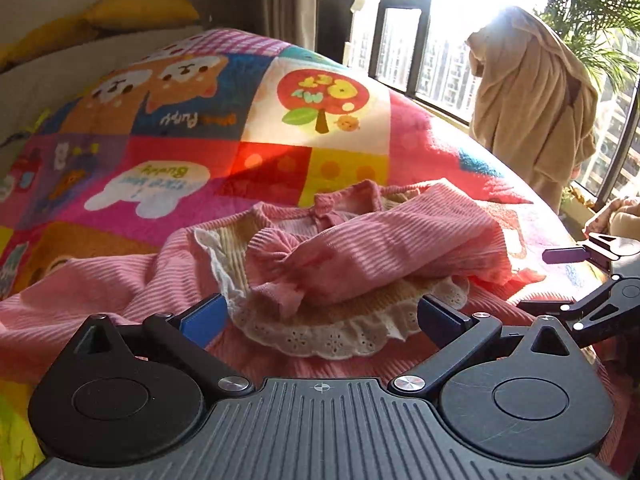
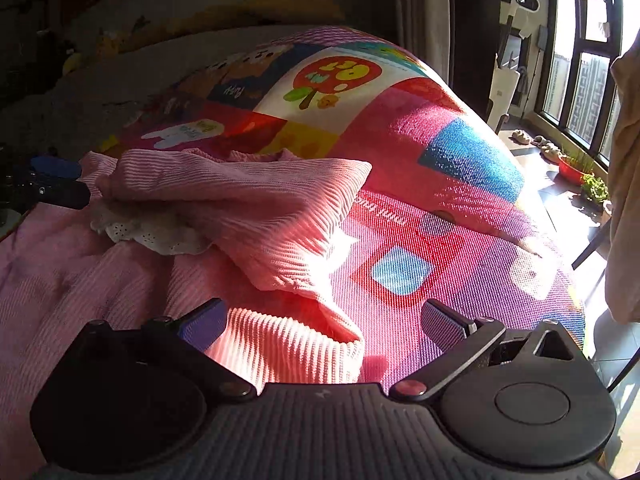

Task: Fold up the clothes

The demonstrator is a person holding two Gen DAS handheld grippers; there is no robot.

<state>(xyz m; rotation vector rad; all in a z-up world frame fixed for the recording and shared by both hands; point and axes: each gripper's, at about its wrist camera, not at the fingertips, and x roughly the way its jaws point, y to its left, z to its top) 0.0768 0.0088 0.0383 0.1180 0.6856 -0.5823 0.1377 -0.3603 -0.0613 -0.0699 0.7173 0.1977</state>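
Note:
A pink ribbed garment (image 1: pixel 360 240) with a cream lace-trimmed collar (image 1: pixel 320 336) lies on the bed, both sleeves folded across its chest. My left gripper (image 1: pixel 320 316) is open just above the lace and holds nothing. In the right wrist view the same garment (image 2: pixel 248 208) lies with its sleeve cuff (image 2: pixel 288 344) between my open right gripper's (image 2: pixel 324 320) fingers; the jaws stand wide apart and do not pinch it. The right gripper also shows in the left wrist view (image 1: pixel 592 276), and the left gripper in the right wrist view (image 2: pixel 52 184).
A colourful cartoon patchwork blanket (image 1: pixel 248 128) covers the bed. A beige robe (image 1: pixel 532 104) hangs by the window (image 1: pixel 404 32) at the right. Yellow pillows (image 1: pixel 136 12) lie at the back. Potted plants (image 2: pixel 576 168) and slippers (image 2: pixel 536 144) sit on the floor beside the bed.

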